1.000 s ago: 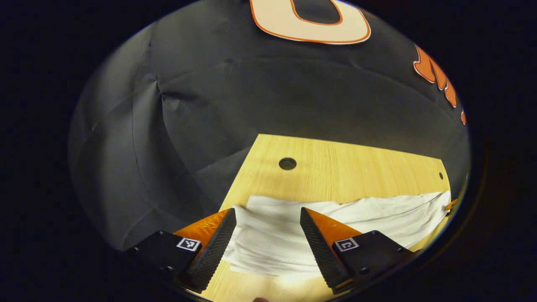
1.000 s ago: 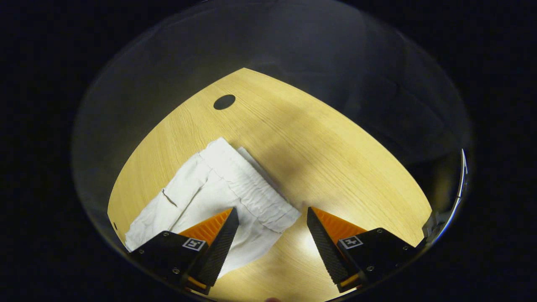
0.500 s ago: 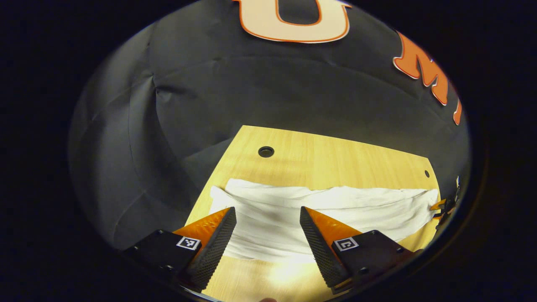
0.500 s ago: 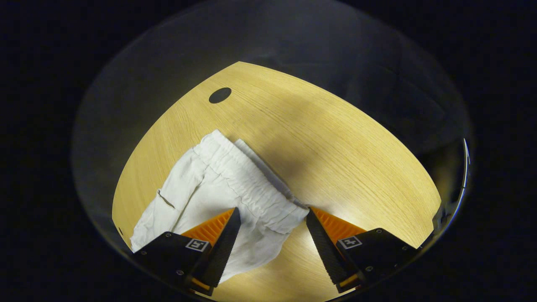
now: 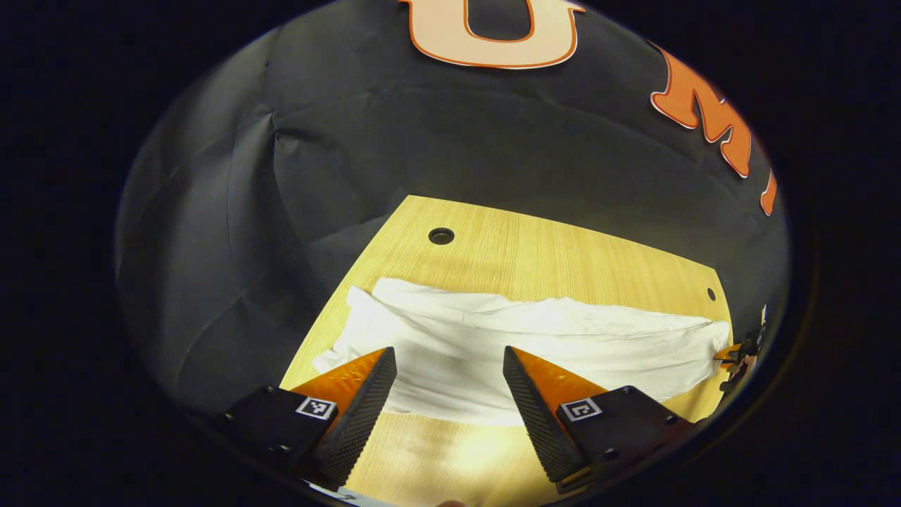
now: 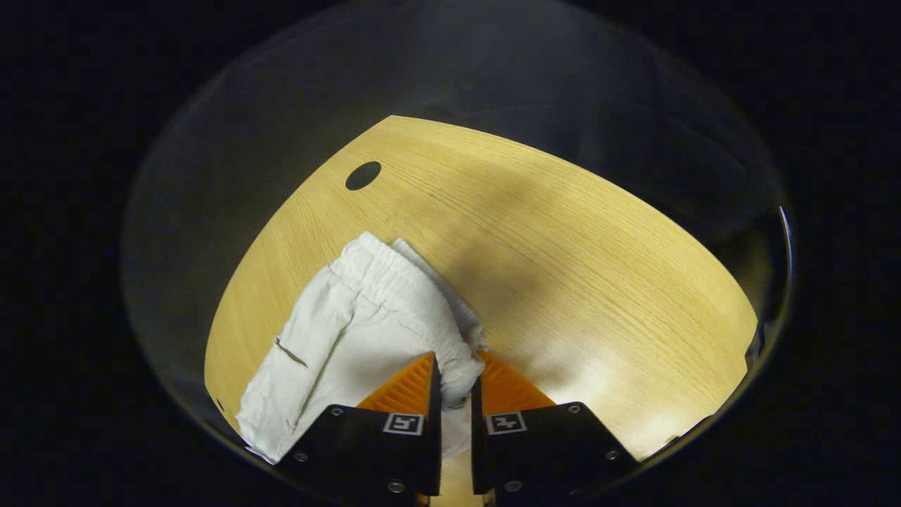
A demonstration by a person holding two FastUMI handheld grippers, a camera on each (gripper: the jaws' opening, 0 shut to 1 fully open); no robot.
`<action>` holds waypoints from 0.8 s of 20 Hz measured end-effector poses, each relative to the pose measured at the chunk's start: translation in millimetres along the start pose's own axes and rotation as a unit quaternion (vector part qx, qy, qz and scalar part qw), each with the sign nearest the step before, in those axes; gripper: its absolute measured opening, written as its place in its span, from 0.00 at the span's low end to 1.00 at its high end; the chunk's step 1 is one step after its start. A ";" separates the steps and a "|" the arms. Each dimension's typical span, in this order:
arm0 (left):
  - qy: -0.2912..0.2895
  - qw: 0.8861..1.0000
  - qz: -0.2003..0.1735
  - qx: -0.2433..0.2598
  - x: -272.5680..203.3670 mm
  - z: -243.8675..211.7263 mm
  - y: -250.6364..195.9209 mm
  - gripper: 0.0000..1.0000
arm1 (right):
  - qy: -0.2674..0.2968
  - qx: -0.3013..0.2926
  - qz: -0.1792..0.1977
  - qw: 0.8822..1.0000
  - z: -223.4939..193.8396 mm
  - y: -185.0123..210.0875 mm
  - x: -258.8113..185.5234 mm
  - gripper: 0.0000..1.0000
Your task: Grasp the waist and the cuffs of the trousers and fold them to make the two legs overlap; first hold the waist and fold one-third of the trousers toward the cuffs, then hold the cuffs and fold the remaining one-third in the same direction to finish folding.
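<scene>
White trousers (image 5: 535,341) lie stretched across the wooden table (image 5: 535,253) in the left gripper view, cuff end at the left. My left gripper (image 5: 449,384) hovers open just before their near edge, with cloth showing between the fingers but not pinched. In the right gripper view the trousers' elastic waist (image 6: 394,282) runs up and left from my right gripper (image 6: 455,384), which is shut on the waist's near corner, bunching it. The right gripper (image 5: 735,352) also appears small at the far right end of the trousers in the left gripper view.
The table has a round cable hole (image 5: 441,236) near its far left corner and a small hole (image 5: 711,293) at the right. Black cloth wall stands close behind the table. Bare wood (image 6: 598,282) lies to the right of the waist.
My right gripper has shut on the waist corner, which was between its open fingers before. The left gripper has drawn back a little, showing more of the cuff end.
</scene>
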State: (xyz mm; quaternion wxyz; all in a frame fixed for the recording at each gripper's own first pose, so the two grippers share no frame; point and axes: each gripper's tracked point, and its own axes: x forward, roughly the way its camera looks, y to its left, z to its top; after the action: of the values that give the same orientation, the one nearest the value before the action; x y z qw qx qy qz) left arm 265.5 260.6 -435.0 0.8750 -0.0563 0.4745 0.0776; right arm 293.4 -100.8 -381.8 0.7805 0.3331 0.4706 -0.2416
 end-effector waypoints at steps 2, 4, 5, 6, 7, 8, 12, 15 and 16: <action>-0.002 1.000 0.003 -0.004 3.0 -3.5 0.8 1.00 | -0.013 0.006 0.015 1.000 0.2 1.6 -2.9 0.10; -0.007 1.000 -0.001 -0.010 5.2 -2.5 0.5 1.00 | -0.032 0.001 0.029 0.999 3.3 3.5 -8.9 0.08; -0.010 1.000 -0.005 -0.014 6.8 -2.9 0.5 1.00 | -0.041 -0.003 0.038 0.998 5.3 6.0 -14.1 0.08; -0.013 1.000 -0.010 -0.019 8.1 -2.4 0.0 1.00 | -0.053 -0.006 0.047 0.997 7.9 9.3 -20.0 0.08; -0.013 1.000 -0.013 -0.024 6.5 -2.8 0.4 1.00 | -0.066 -0.010 0.056 0.996 10.5 13.3 -28.1 0.08; -0.010 0.999 -0.015 -0.029 6.1 -4.3 0.3 1.00 | -0.079 -0.013 0.060 0.995 11.3 11.1 -36.5 0.08; -0.006 0.999 -0.033 -0.038 4.4 -4.8 -1.0 1.00 | -0.115 -0.027 0.075 0.990 16.0 13.4 -60.0 0.08; -0.012 0.999 -0.039 -0.033 4.6 -3.2 1.4 1.00 | -0.138 -0.051 0.082 0.986 16.2 23.7 -82.7 0.08; -0.012 0.999 -0.043 -0.030 6.0 -3.0 0.4 1.00 | -0.144 -0.058 0.084 0.984 18.7 27.7 -92.4 0.07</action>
State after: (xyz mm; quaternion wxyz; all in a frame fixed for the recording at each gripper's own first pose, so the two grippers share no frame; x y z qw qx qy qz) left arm 266.1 261.0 -441.6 0.8810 -0.1022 0.4586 0.0546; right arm 282.6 -90.6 -284.6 0.8757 0.2870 0.3371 -0.1928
